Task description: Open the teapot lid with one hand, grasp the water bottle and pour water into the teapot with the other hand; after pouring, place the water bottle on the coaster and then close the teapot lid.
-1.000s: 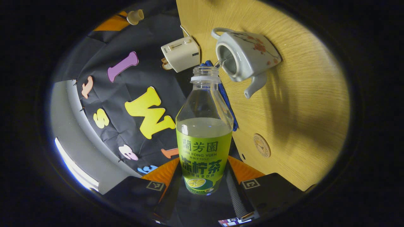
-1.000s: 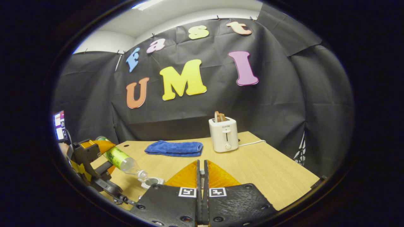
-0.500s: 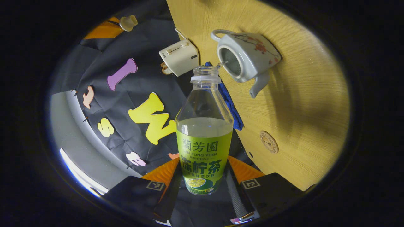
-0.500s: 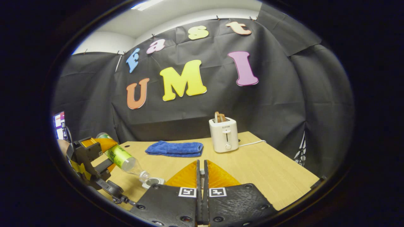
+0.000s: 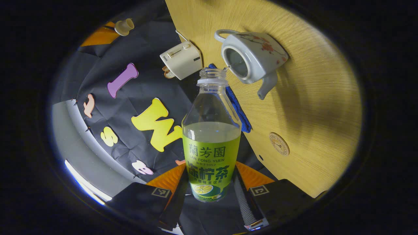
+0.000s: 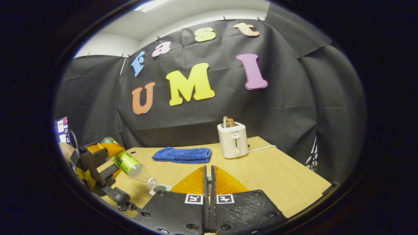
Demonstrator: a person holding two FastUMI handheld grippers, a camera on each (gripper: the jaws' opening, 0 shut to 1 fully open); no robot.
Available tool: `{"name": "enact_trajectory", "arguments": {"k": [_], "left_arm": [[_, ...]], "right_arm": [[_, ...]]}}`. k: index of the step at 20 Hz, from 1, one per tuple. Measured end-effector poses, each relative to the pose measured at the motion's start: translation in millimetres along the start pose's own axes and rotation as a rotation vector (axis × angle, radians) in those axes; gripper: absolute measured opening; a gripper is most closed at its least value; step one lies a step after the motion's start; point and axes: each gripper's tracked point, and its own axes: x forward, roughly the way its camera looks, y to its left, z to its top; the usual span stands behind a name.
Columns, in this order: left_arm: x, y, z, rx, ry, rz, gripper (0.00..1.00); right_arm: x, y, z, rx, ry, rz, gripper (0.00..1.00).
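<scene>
We tilt the uncapped water bottle [image 5: 211, 143], pinched between our left gripper [image 5: 210, 192] fingers, so its mouth meets the open white teapot [image 5: 253, 58] on the wooden table [image 5: 313, 98]; a thin stream bridges them. The coaster [image 5: 279, 144] waits empty nearby. Our right gripper [image 6: 208, 182] seems pressed nearly closed; the lid it presumably lifted clear hides between its fingers.

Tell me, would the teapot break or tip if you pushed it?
The teapot looks like glazed ceramic, so it is probably hard, fairly heavy and breakable if knocked off the table. Its body looks wide and squat, so a gentle push would more likely slide it than tip it. The thin spout and handle seem the likeliest to chip.
</scene>
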Motion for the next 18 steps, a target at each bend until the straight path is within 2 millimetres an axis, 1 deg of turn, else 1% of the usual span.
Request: {"name": "enact_trajectory", "arguments": {"k": [2,3,5,10,15,18], "left_arm": [[-0.9,2.4,-0.7,0.007,0.004,0.003,0.73],[-0.6,4.2,0.0,0.012,0.004,0.006,0.71],[0.0,6.6,0.5,0.02,0.002,0.008,0.74],[0.2,8.7,2.2,0.074,0.001,0.012,0.74],[1.6,15.7,9.5,0.144,-0.019,0.034,0.74],[-1.6,22.7,15.2,0.176,-0.029,0.039,0.74]], "right_arm": [[0.2,1.5,0.3,-0.002,0.001,0.004,0.0],[-0.5,1.3,0.1,-0.003,-0.001,0.002,0.0],[-1.4,0.7,3.4,-0.005,-0.01,0.0,0.0],[-4.0,1.5,6.2,-0.002,-0.014,0.002,0.0],[-7.7,0.6,10.9,0.007,-0.025,0.009,0.0],[-11.1,-0.6,16.1,0.013,-0.034,0.009,0.0]]}}
